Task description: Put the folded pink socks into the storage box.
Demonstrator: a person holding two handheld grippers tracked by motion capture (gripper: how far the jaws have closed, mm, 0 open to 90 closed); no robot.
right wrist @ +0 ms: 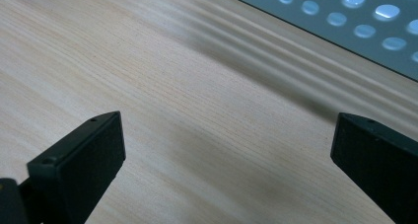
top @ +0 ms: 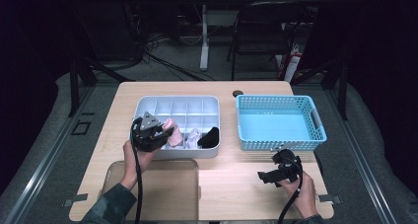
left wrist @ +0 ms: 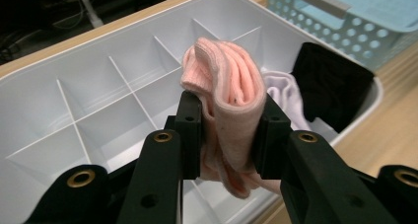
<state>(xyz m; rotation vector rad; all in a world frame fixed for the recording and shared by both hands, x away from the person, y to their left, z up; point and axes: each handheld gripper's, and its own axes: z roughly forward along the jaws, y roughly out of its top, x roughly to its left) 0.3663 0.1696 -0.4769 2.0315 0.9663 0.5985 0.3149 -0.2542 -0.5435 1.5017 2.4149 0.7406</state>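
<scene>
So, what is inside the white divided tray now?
The white tray holds a white sock and a black sock. The left gripper holds a pink sock over it, hiding the compartment below.

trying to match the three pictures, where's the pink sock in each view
High view: the pink sock is left of centre, over the white divided tray, at the left gripper.
Left gripper view: centre, clamped between the two black jaws.
Right gripper view: bare table and basket wall, no sock.
Shared landmark: the blue basket, top right in both gripper views.
</scene>
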